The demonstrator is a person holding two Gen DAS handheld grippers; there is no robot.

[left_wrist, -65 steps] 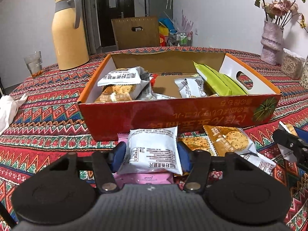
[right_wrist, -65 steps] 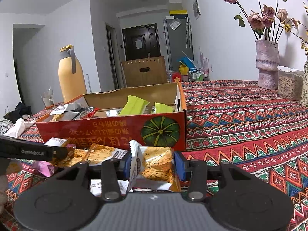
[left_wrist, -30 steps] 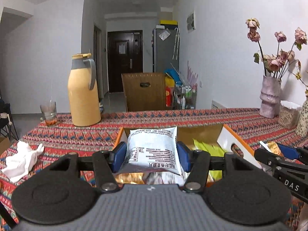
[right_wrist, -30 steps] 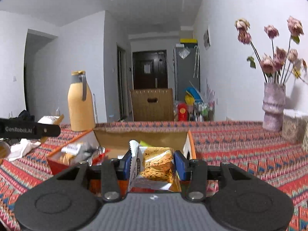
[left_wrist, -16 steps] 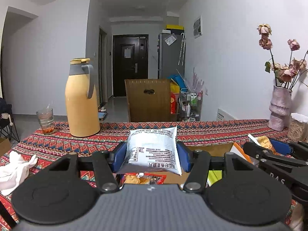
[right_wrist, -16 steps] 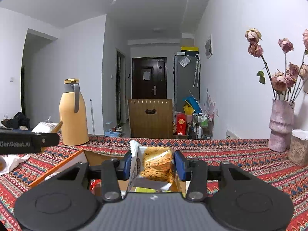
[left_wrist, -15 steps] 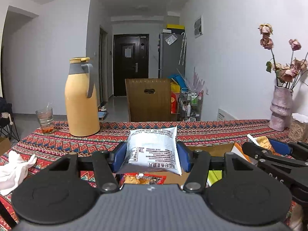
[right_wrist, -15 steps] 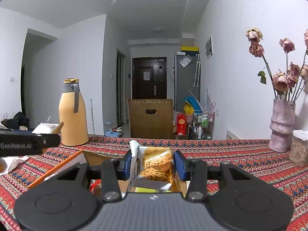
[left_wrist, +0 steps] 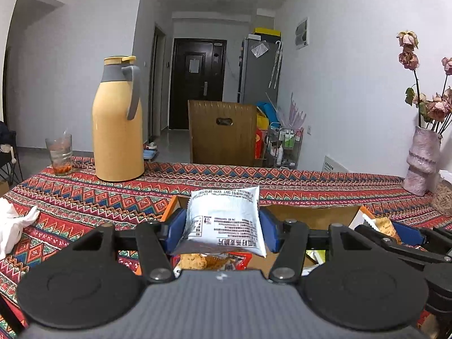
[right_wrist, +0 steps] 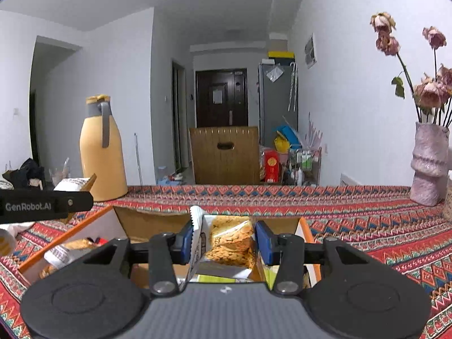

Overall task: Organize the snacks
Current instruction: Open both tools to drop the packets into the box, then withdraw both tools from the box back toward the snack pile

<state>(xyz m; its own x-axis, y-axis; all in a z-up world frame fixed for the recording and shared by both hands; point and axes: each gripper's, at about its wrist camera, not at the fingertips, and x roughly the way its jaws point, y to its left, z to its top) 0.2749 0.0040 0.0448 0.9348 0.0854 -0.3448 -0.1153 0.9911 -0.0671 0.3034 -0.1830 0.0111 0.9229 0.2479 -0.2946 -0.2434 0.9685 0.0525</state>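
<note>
My left gripper (left_wrist: pixel 223 227) is shut on a white snack packet (left_wrist: pixel 224 219) with printed text, held above the open orange cardboard box (left_wrist: pixel 316 216). My right gripper (right_wrist: pixel 224 241) is shut on an orange cookie packet (right_wrist: pixel 228 243), held above the same box (right_wrist: pixel 84 223). Snack packets (right_wrist: pixel 60 252) lie inside the box at its left end. The right gripper shows at the right edge of the left wrist view (left_wrist: pixel 395 240). The left gripper's arm shows at the left of the right wrist view (right_wrist: pixel 42 204).
A yellow thermos (left_wrist: pixel 117 121) and a glass (left_wrist: pixel 60 155) stand on the patterned tablecloth at the back left. A white cloth (left_wrist: pixel 14 226) lies at the left. A pink vase with dried flowers (right_wrist: pixel 428 166) stands at the right. A wooden chair (left_wrist: pixel 223 135) is behind the table.
Both grippers rose from the table with their packets and moved forward over the box. In the last half second they shifted only slightly.
</note>
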